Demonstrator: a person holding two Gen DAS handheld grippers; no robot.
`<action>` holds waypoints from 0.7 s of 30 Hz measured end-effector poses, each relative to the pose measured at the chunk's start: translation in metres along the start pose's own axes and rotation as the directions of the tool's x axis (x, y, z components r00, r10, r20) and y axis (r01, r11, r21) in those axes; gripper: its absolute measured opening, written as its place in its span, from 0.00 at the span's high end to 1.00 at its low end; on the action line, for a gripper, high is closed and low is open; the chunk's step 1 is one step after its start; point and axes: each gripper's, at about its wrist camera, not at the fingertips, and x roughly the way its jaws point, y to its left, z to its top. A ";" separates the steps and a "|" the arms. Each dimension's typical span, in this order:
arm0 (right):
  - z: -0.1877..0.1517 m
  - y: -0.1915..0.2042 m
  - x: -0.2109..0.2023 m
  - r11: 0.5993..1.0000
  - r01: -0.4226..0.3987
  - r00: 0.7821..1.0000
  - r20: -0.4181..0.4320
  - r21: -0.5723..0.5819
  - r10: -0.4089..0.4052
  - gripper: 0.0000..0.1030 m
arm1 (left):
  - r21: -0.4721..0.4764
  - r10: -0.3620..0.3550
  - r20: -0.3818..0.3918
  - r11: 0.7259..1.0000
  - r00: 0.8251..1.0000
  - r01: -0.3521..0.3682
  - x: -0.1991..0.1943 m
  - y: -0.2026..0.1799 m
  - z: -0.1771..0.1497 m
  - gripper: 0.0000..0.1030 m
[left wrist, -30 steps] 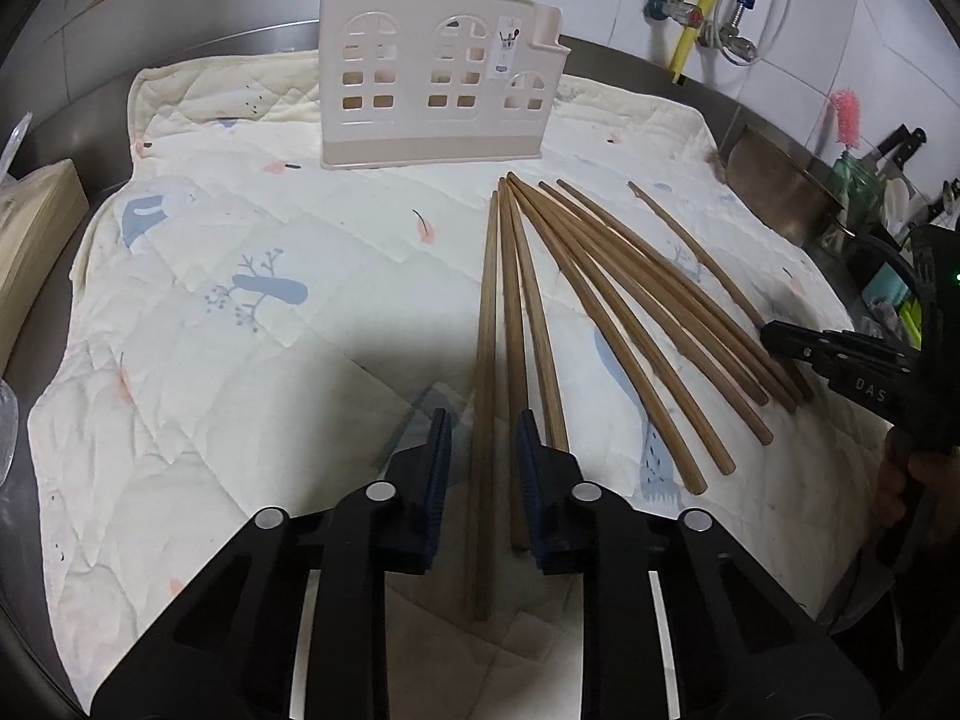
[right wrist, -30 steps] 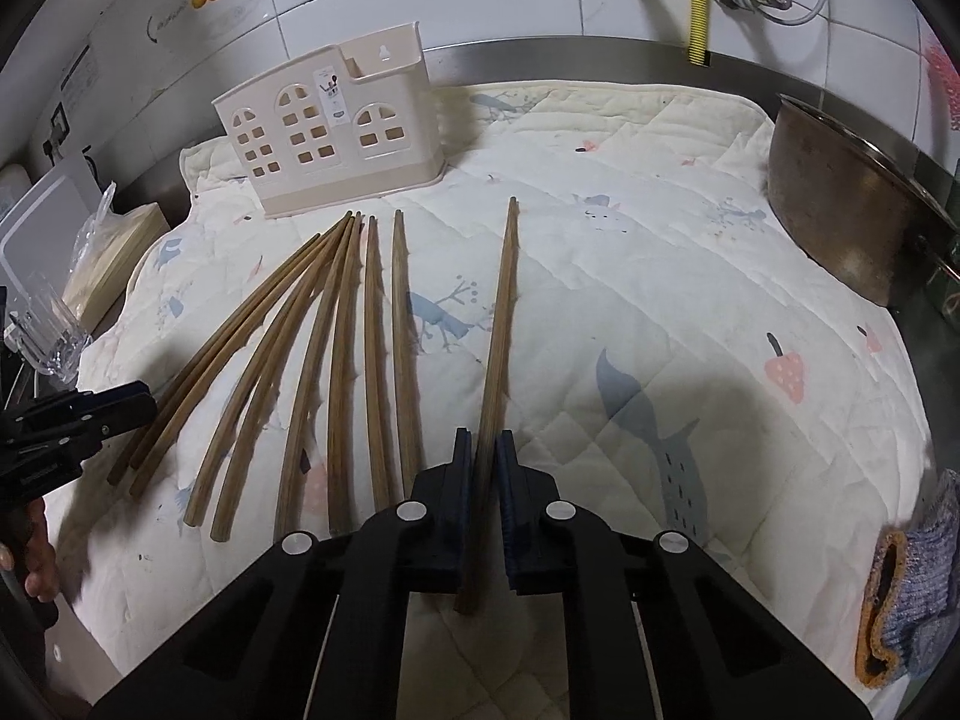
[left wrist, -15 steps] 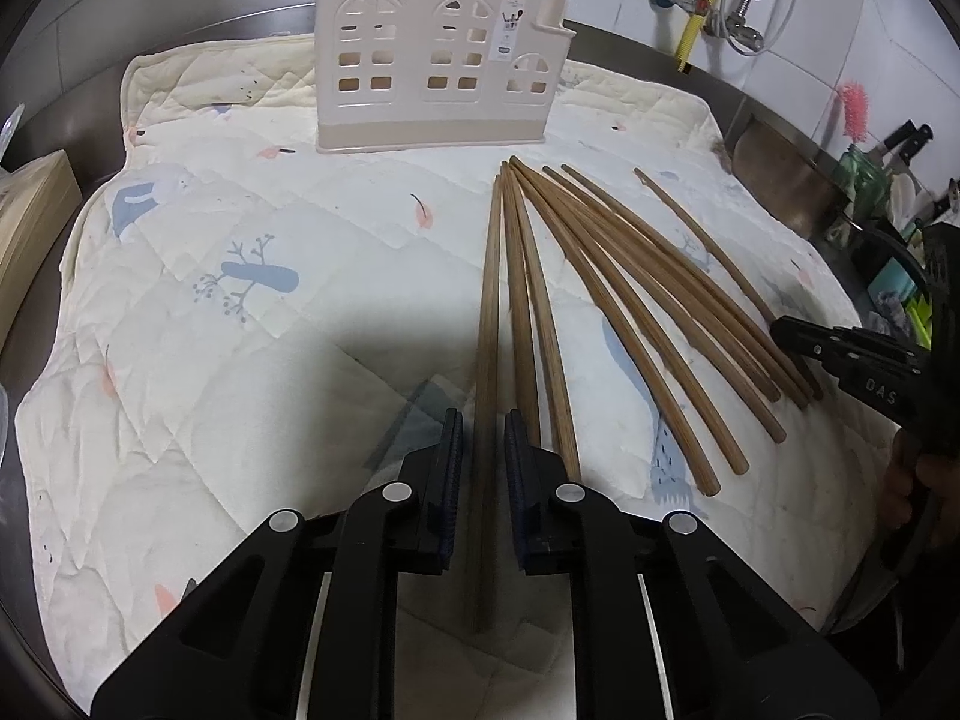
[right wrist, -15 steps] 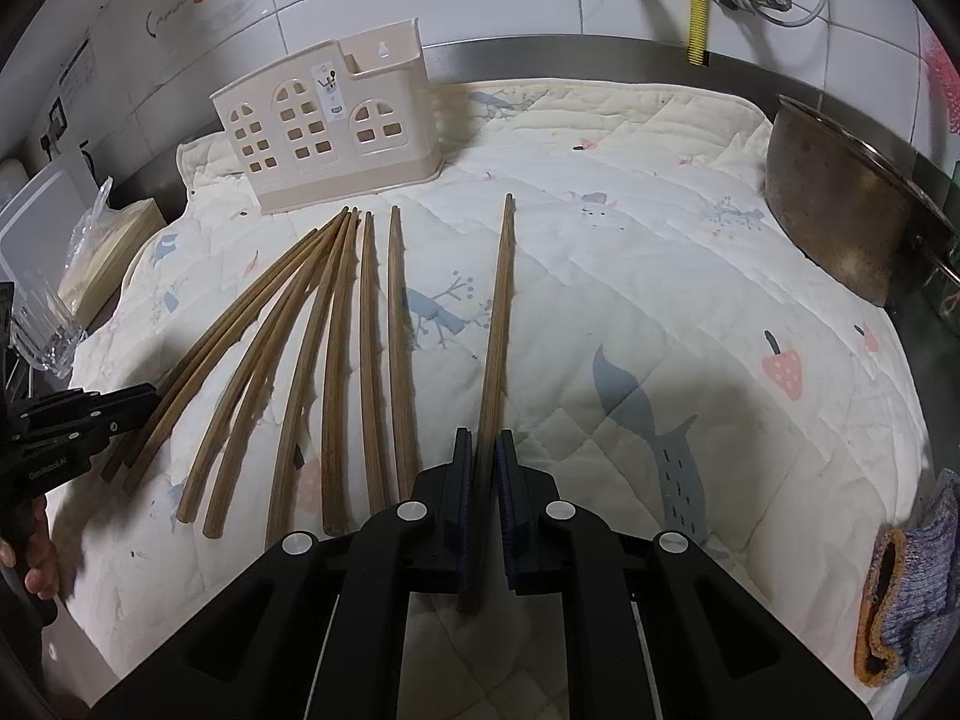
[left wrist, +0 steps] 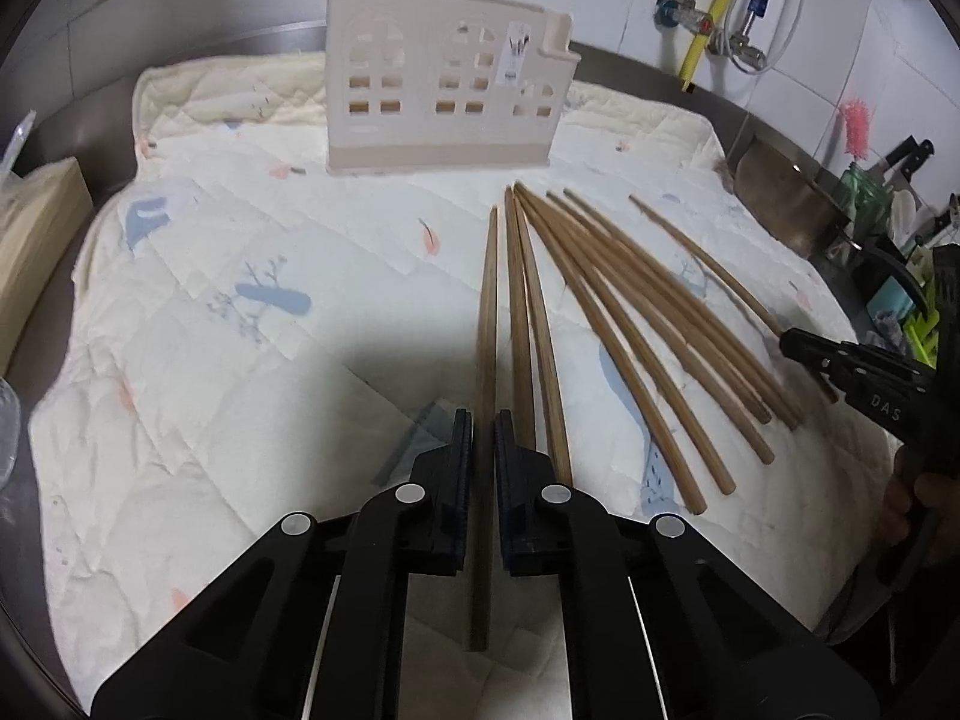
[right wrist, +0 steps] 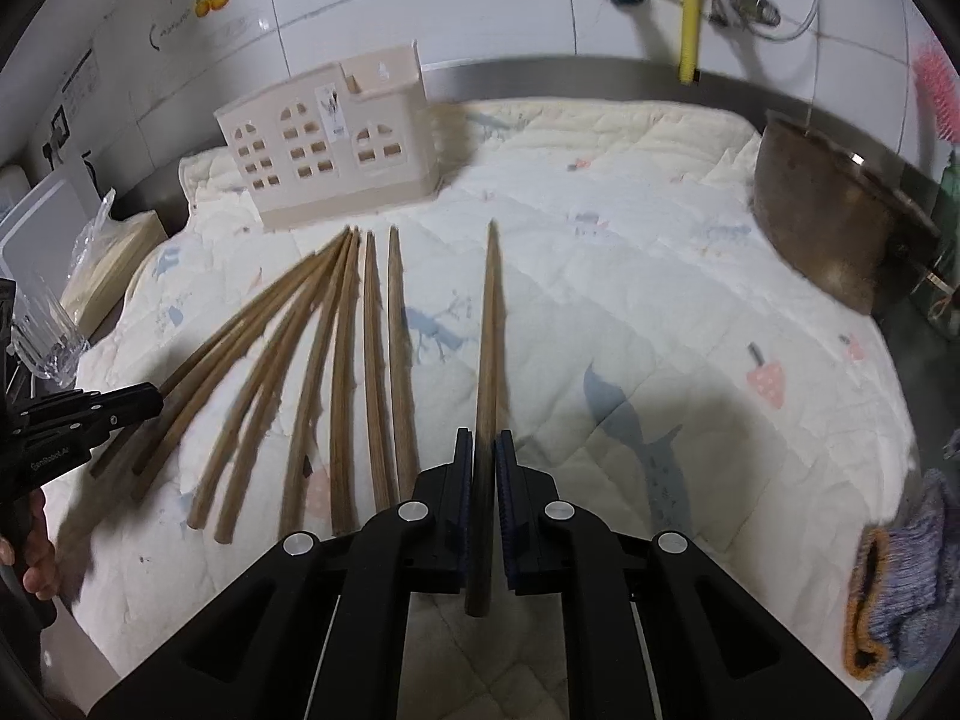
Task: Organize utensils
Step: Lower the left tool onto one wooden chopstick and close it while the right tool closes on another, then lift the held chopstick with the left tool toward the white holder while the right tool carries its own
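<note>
Several long wooden chopsticks (left wrist: 630, 330) lie fanned out on a quilted mat (left wrist: 240, 420). My left gripper (left wrist: 483, 420) is shut on the leftmost chopstick (left wrist: 487, 312), near its thick end. My right gripper (right wrist: 485, 441) is shut on a separate chopstick (right wrist: 489, 324) at the right of the fan, tip pointing away. A cream holder (left wrist: 444, 90) with window cut-outs stands at the far edge of the mat. In the left wrist view the right gripper (left wrist: 792, 348) shows at the right edge; in the right wrist view the left gripper (right wrist: 153, 402) shows at the left edge.
A metal pot (right wrist: 828, 222) sits off the mat at the right, with a knitted cloth (right wrist: 900, 588) near the front right. A clear glass (right wrist: 42, 330) and a tissue box (left wrist: 30, 240) stand at the left. Tiled wall and pipes behind.
My left jaws have closed from a narrow gap onto the leftmost chopstick. The right gripper has kept its grip on its chopstick and stayed in place.
</note>
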 end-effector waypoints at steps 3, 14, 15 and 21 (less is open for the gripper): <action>0.008 0.002 -0.015 1.000 0.007 0.999 0.049 -0.015 -0.006 0.93 | 0.010 0.006 0.034 1.000 0.999 -0.006 -0.014 -0.001 0.007 0.94; 0.073 0.021 -0.067 0.994 -0.007 0.970 0.242 -0.112 0.034 0.94 | 0.063 -0.001 0.155 0.998 0.988 -0.009 -0.052 -0.002 0.060 0.97; 0.082 0.023 -0.070 0.992 -0.015 0.966 0.253 -0.122 0.045 0.94 | 0.062 0.000 0.161 0.998 0.987 -0.010 -0.053 -0.001 0.065 0.98; 0.111 0.034 -0.084 0.985 -0.025 0.955 0.288 -0.173 0.075 0.94 | 0.057 -0.029 0.146 0.998 0.989 0.021 -0.053 0.004 0.074 0.97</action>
